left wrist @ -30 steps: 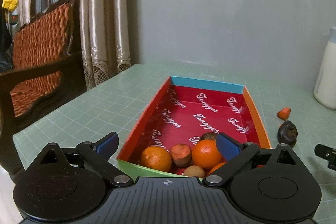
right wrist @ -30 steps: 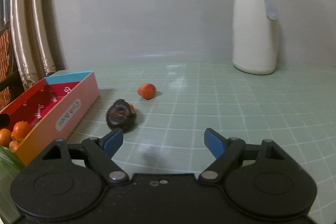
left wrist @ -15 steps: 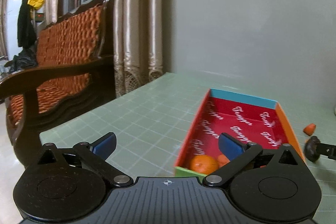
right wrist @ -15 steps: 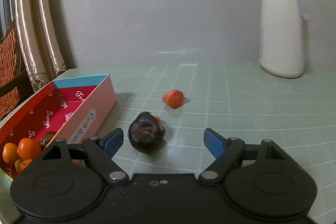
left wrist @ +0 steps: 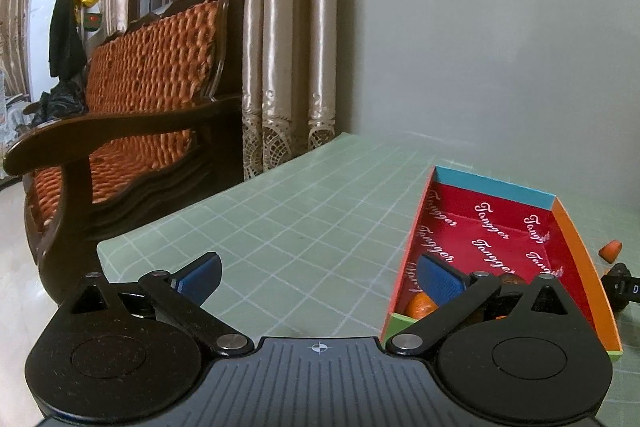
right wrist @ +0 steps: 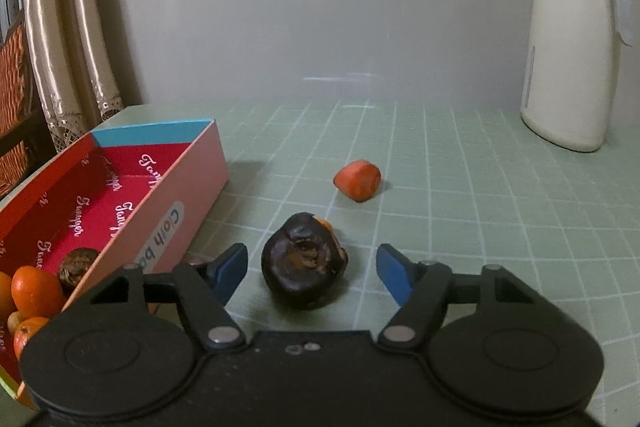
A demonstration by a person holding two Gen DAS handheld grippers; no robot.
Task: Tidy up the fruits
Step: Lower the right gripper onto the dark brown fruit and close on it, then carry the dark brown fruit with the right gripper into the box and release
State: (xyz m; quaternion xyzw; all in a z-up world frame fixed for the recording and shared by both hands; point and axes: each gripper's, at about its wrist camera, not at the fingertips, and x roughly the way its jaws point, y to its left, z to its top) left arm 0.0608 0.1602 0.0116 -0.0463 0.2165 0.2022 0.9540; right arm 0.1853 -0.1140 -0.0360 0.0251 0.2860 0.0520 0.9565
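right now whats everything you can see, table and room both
box: one, red inside, blue end wall, pink outer side, left part of table
oranges: a few, orange, at the near end of the box, with a brown fruit
dark fruit: one, blackish brown, on the table between the right gripper's fingers, untouched
orange piece: one, orange, on the table beyond the dark fruit
jug: one, cream with grey lid, far right of table
table: one, green grid mat
bench: one, dark wood, orange cushions, left of table
curtains: beige, beside bench
left gripper: black, blue pads, open, nothing between
right gripper: black, blue pads, jaws closing around dark fruit
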